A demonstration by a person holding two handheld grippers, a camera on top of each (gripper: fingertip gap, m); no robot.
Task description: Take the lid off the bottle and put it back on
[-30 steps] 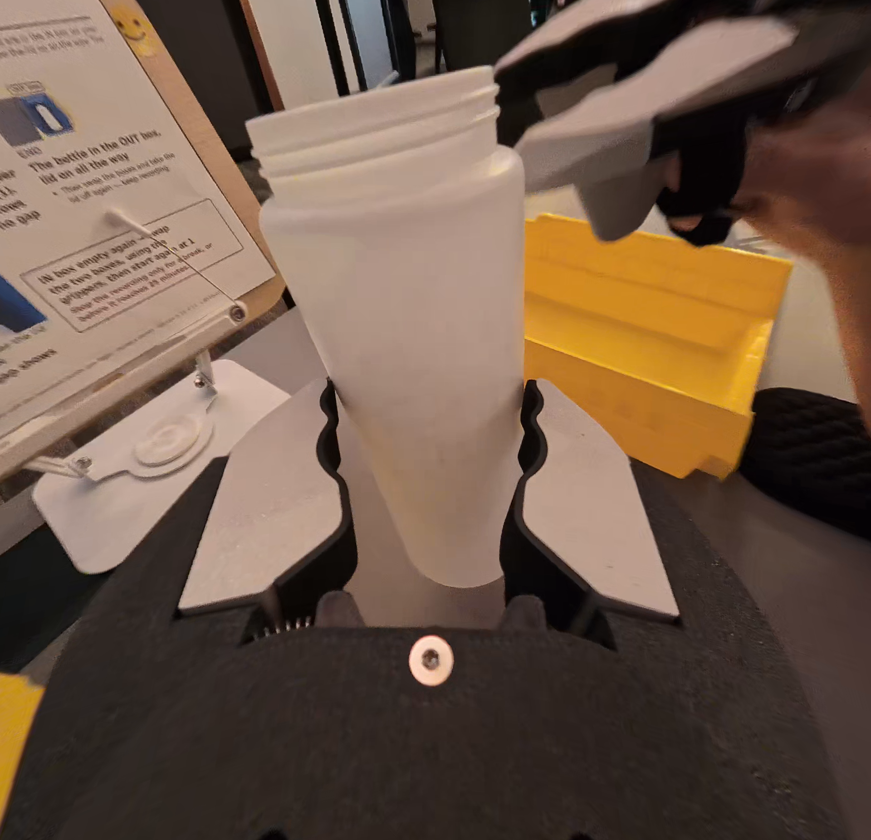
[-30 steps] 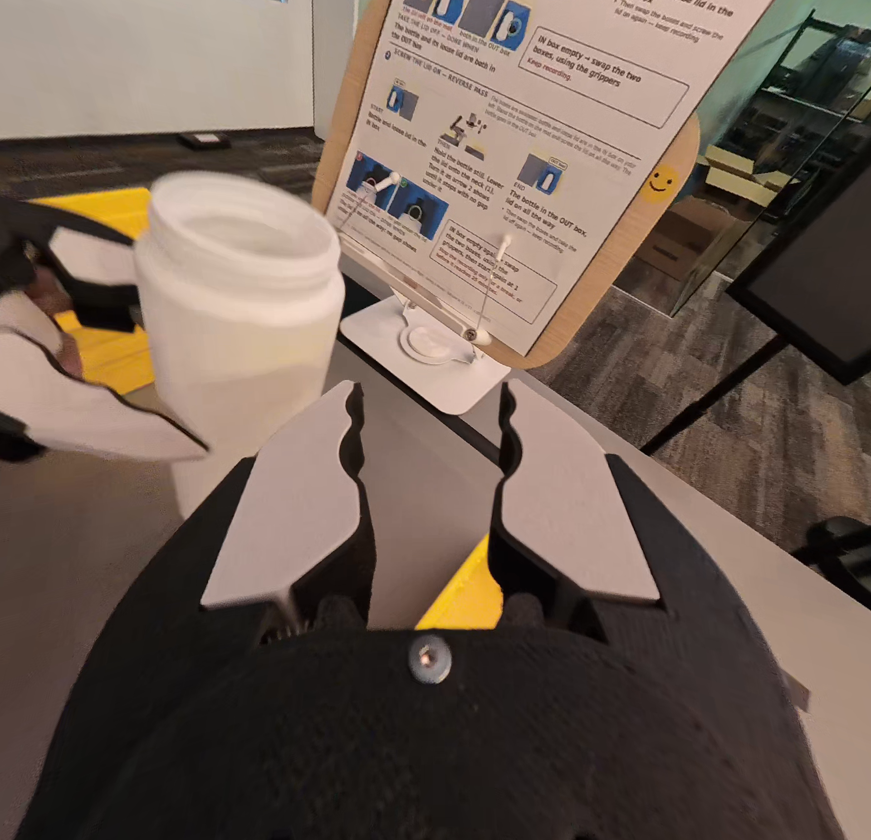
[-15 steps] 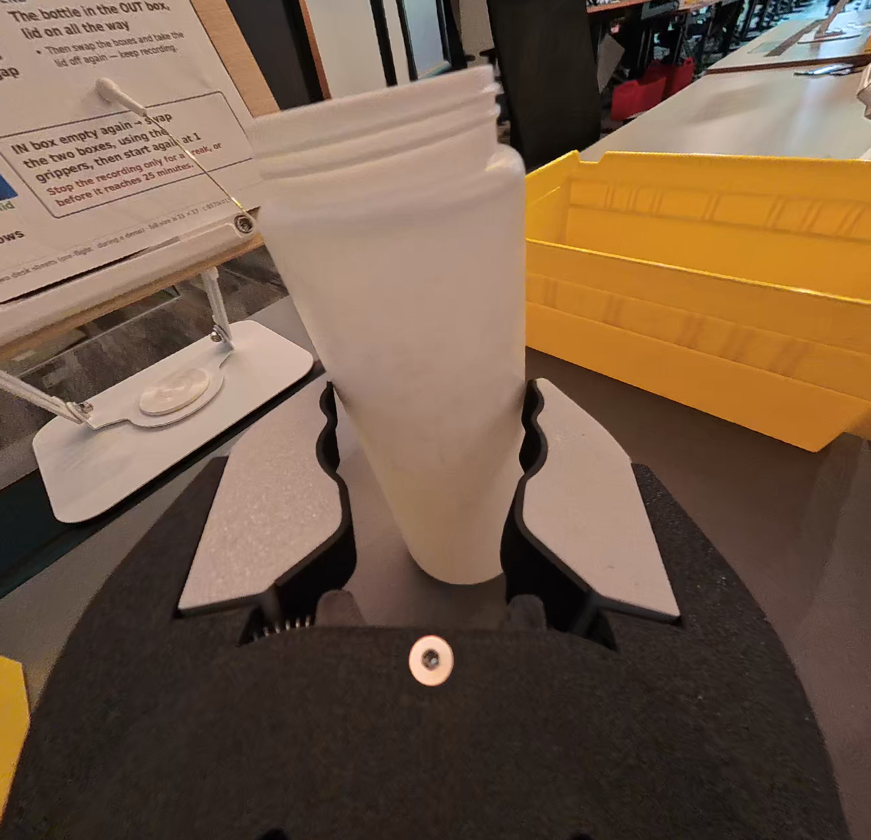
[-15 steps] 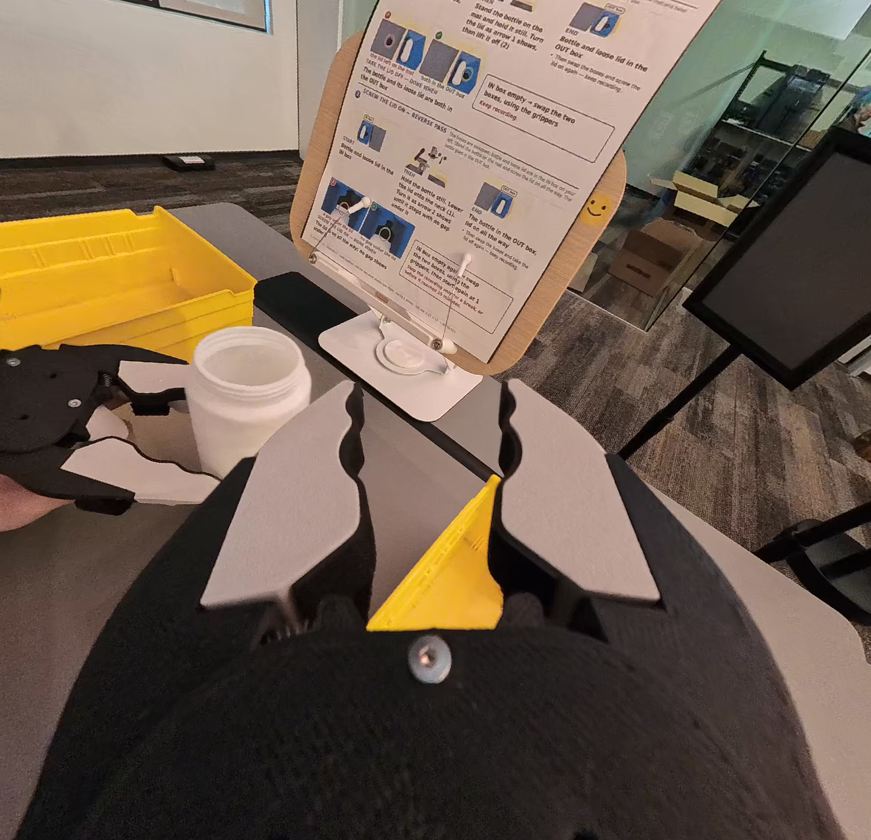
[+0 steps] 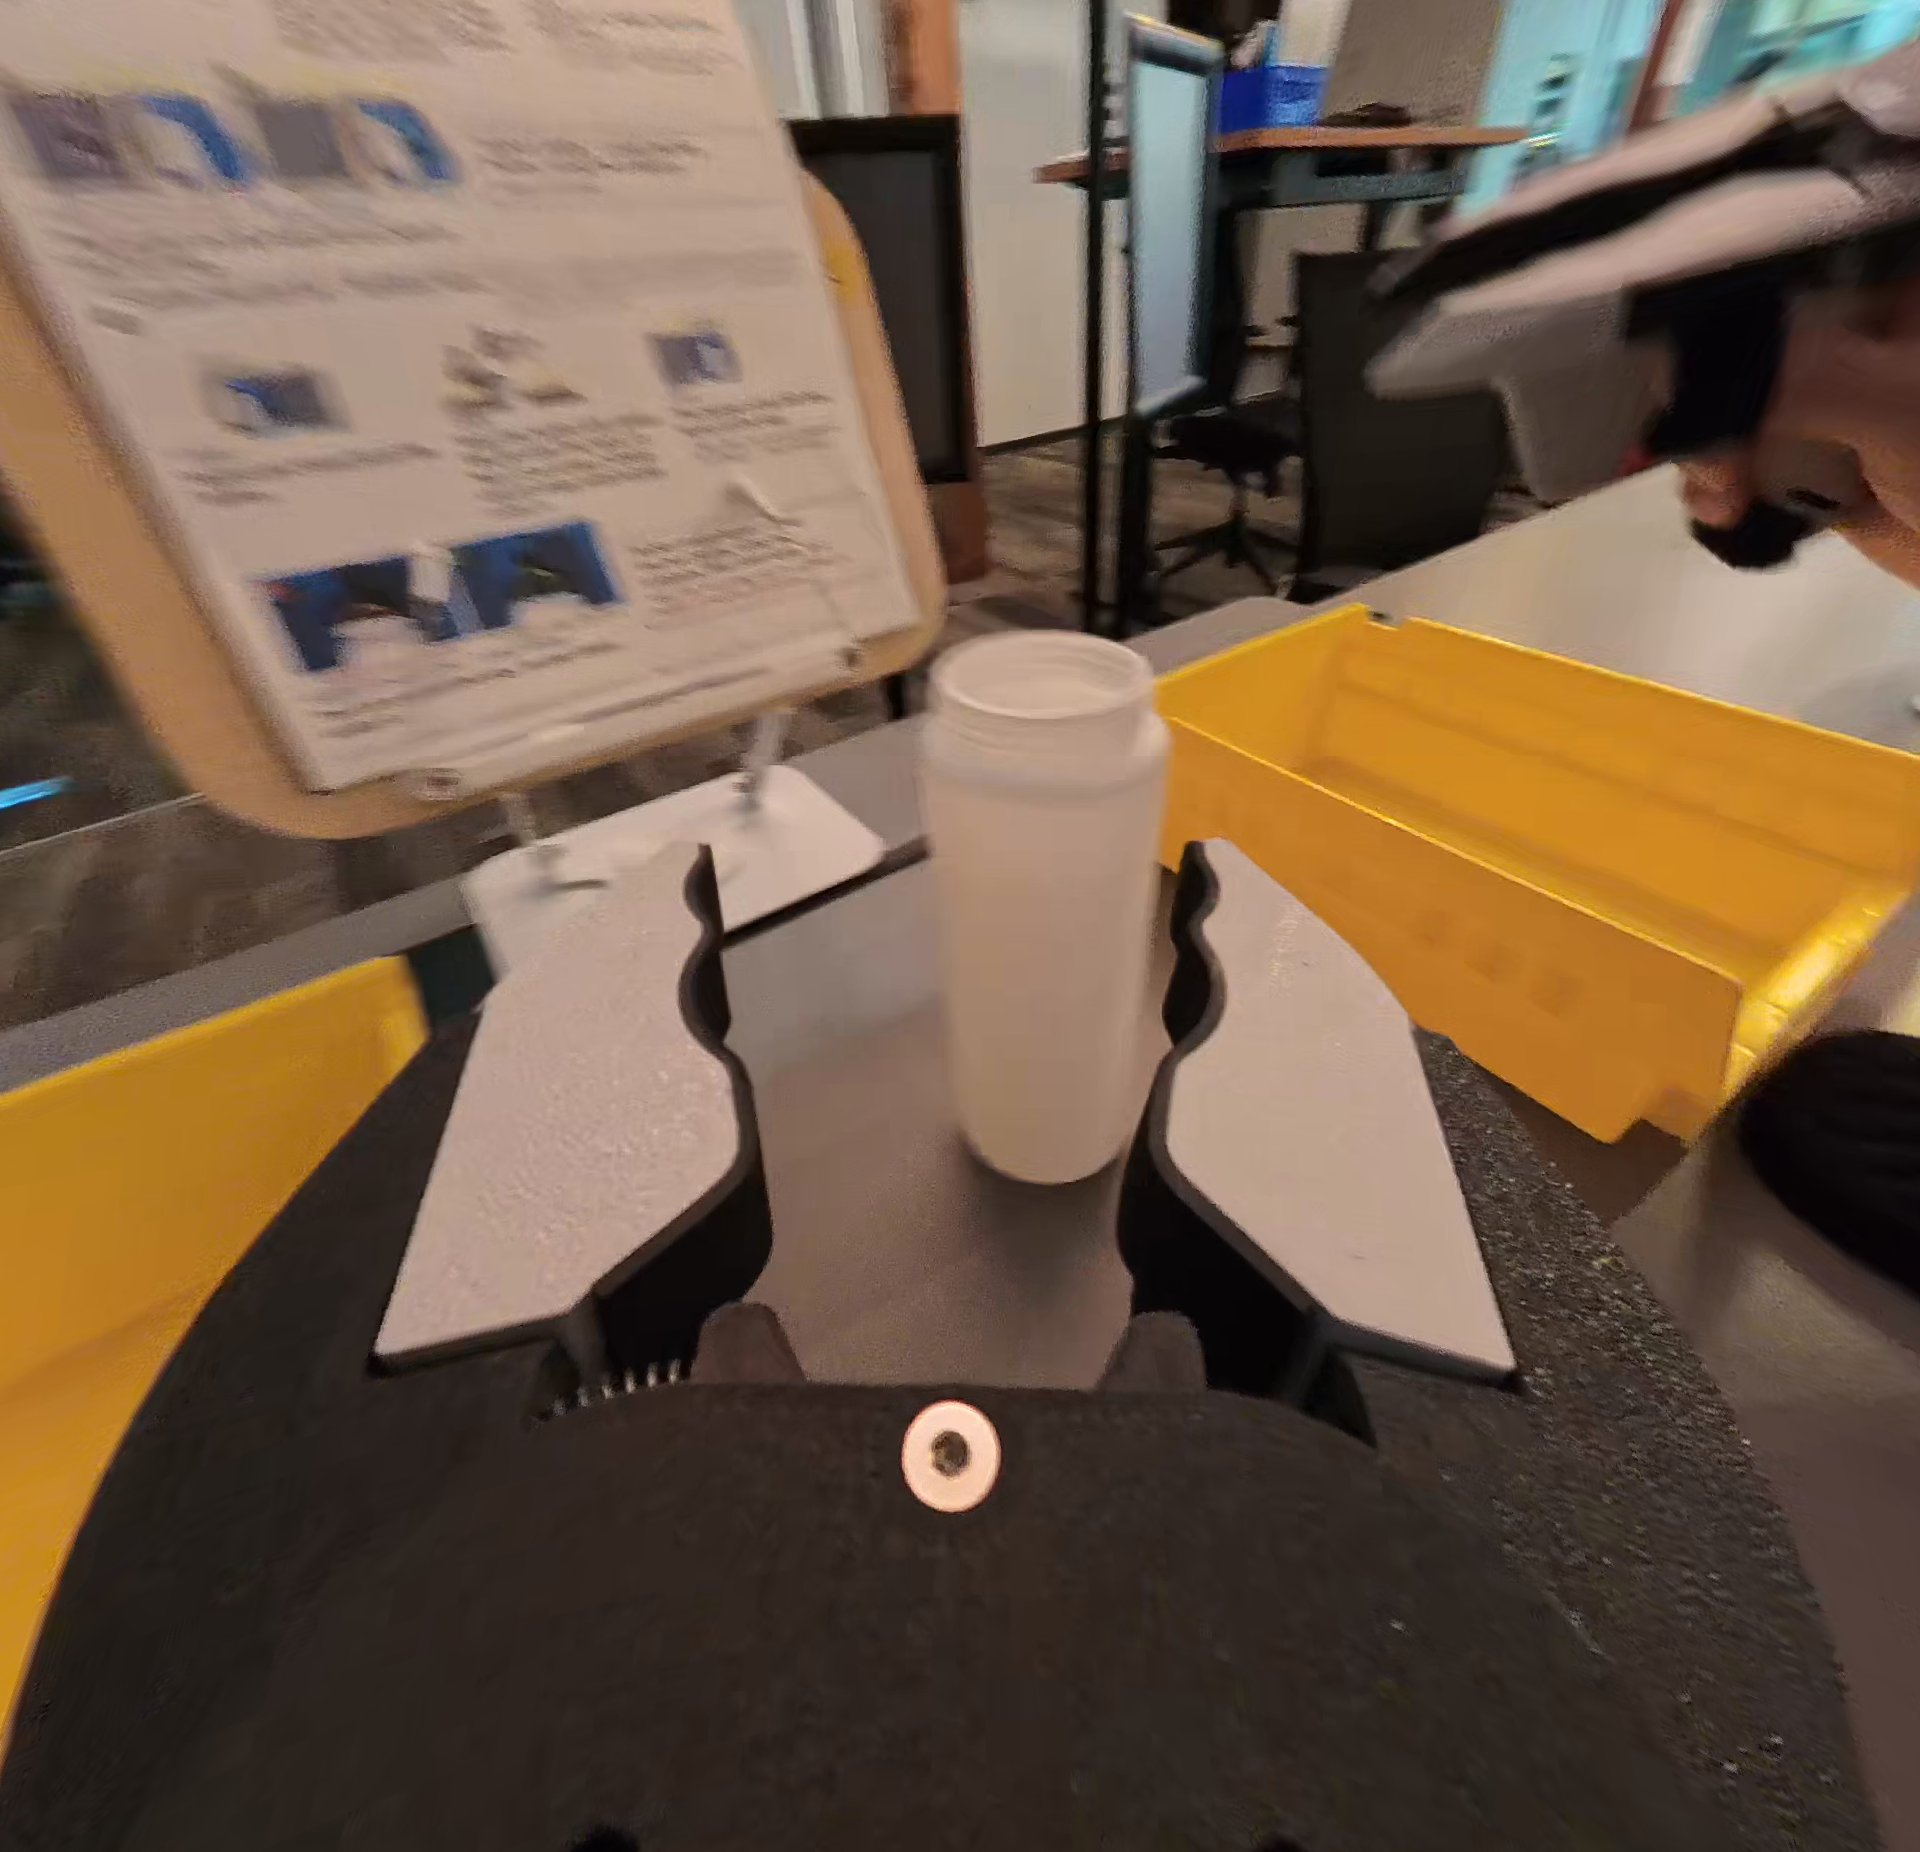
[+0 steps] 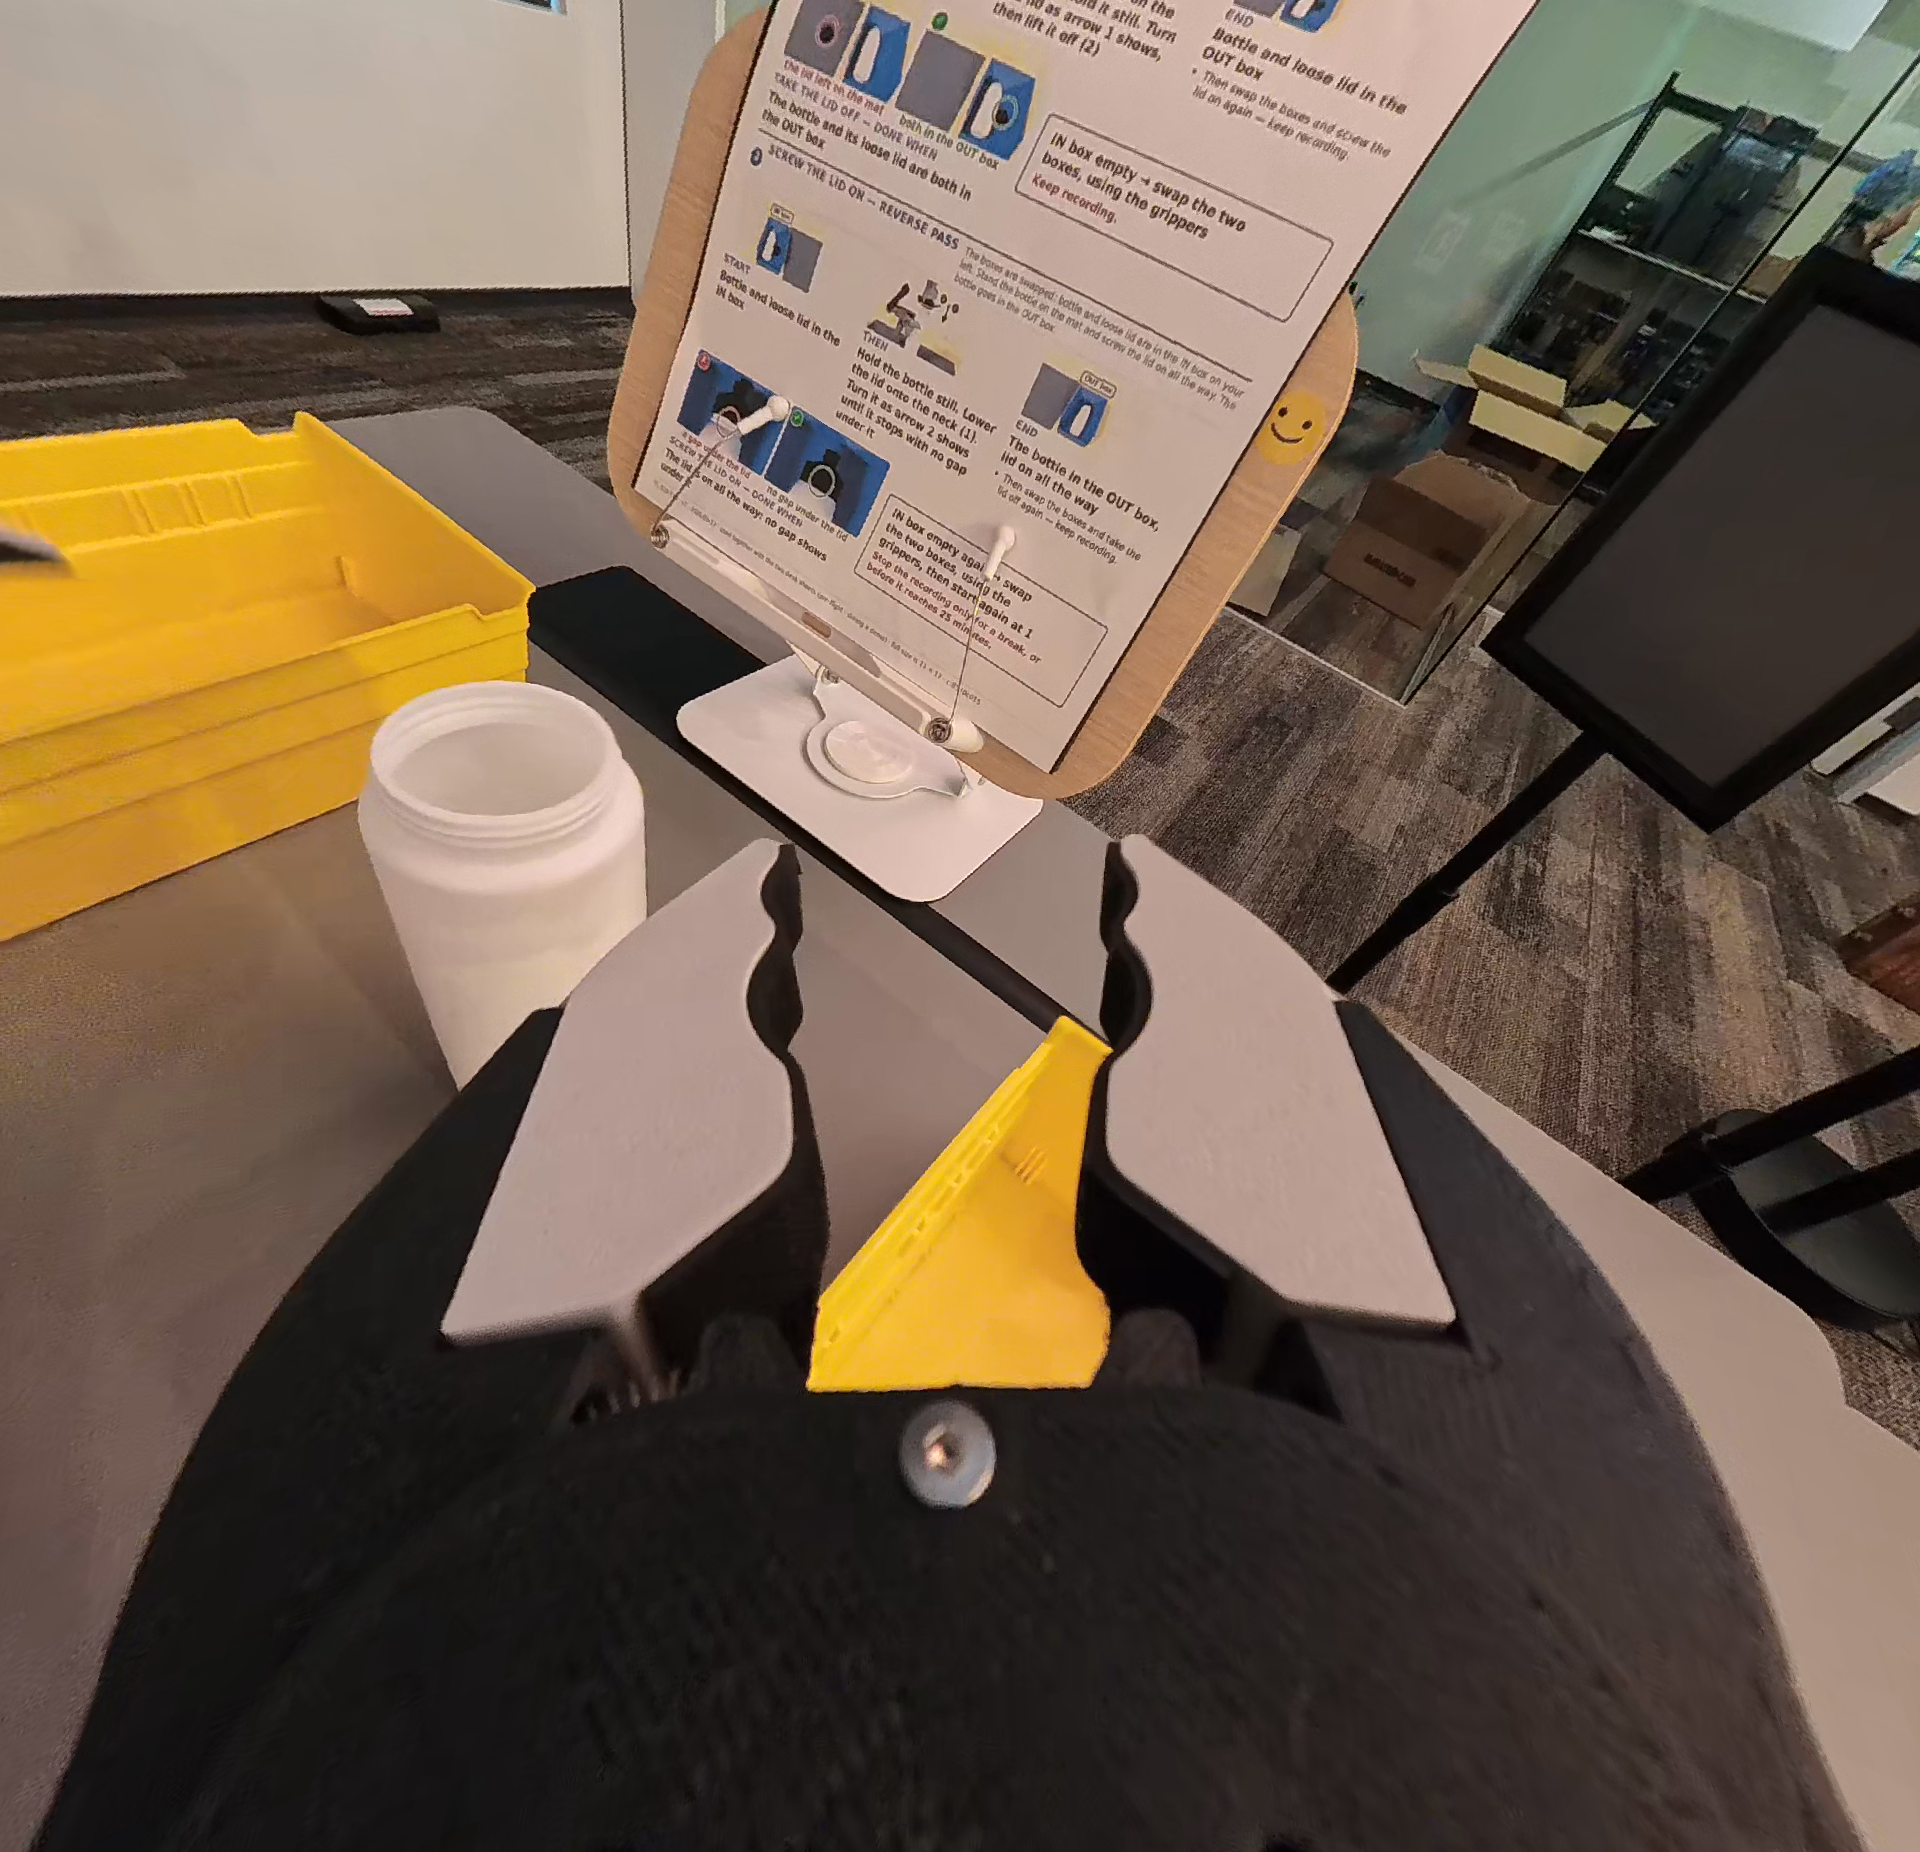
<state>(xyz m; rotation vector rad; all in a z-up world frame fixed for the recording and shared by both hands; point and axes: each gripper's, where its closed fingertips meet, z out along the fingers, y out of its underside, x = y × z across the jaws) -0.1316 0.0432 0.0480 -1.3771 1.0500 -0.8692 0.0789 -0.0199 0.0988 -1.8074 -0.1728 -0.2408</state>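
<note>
Left gripper (image 5: 940,981) fingers spread, level around the upright bottle (image 5: 1044,898).

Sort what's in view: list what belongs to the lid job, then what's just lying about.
Belongs to the job:
white bottle, uncapped, upright on the mat
left gripper, open
right gripper, open

Lying about:
instruction board on its white stand
yellow bins
black monitor

No lid is in view.

White bottle (image 5: 1044,909) is showing plain, frosted; yellow bin (image 5: 1538,857) is glowing solid beside it. Gripper fingers (image 5: 582,1106) are reading grey on black foam. The instruction board (image 6: 997,348) is showing white, blue-patched, wood-edged.
</note>
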